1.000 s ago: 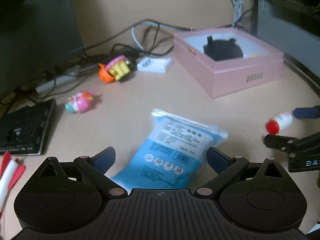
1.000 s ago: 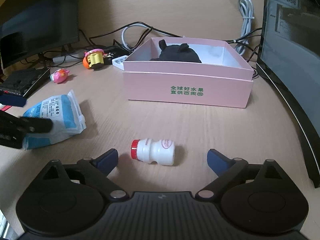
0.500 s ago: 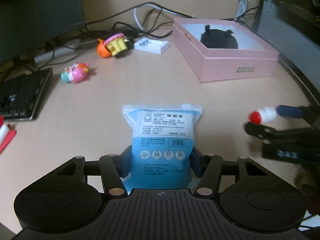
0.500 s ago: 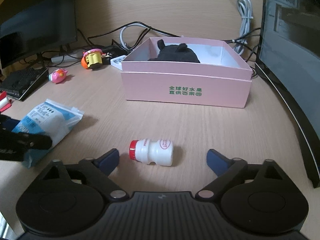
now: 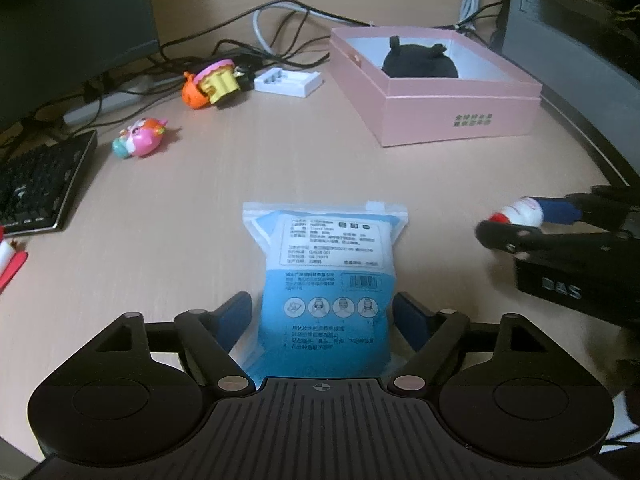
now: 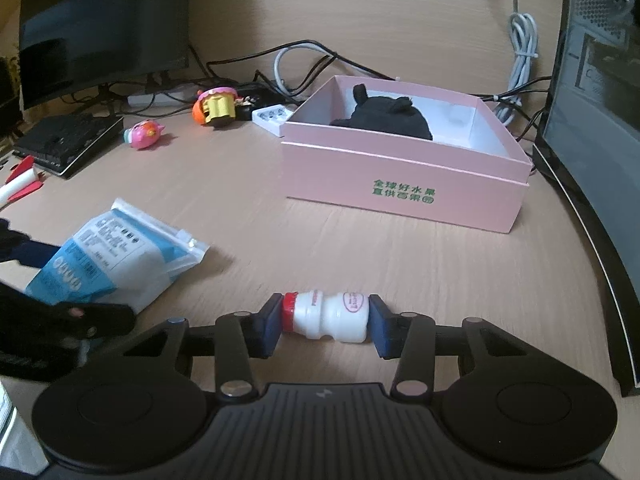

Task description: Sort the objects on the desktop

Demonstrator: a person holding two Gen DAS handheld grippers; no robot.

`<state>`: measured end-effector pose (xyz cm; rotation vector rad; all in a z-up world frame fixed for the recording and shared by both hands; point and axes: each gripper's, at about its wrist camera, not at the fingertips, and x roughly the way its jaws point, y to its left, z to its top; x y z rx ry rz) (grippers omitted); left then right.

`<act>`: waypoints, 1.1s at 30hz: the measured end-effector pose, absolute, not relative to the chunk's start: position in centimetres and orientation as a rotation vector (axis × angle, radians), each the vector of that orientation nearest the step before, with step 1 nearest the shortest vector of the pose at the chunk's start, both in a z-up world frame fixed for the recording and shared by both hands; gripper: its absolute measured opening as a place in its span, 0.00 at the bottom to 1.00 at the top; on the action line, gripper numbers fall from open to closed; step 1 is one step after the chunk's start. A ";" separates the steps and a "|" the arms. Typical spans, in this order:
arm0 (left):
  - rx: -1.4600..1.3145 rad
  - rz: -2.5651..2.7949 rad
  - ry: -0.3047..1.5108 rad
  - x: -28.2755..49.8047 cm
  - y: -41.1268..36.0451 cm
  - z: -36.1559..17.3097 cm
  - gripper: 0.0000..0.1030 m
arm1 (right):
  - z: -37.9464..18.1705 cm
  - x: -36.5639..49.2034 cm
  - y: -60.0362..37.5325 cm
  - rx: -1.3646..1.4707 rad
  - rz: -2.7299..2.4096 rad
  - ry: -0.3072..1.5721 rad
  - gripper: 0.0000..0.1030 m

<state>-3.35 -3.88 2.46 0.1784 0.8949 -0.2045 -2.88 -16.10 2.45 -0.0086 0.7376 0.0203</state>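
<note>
On the desk (image 5: 168,216) to the left, our left gripper (image 5: 322,316) straddles the blue mask packet (image 5: 326,276); its jaws have just been opening and stand slightly apart from it. Rightward, our right gripper (image 6: 323,322), jaws just closing, clamps the small white bottle (image 6: 326,316) end to end. Beyond sits the pink box (image 6: 404,184).

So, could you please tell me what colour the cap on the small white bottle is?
Red: the cap on the bottle shows best in the right wrist view.
</note>
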 end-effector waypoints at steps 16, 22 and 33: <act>0.146 -0.327 0.775 -4.9 -5.2 6.0 0.58 | 8.8 -6.3 -20.0 -0.020 -0.007 0.659 0.43; 0.201 -0.418 0.605 -0.5 -8.1 11.0 0.58 | 14.3 -8.0 -22.2 0.024 -0.088 0.503 0.43; 0.097 -0.533 0.612 12.0 -17.0 13.1 0.63 | 12.4 -8.3 -23.2 0.151 -0.218 0.558 0.43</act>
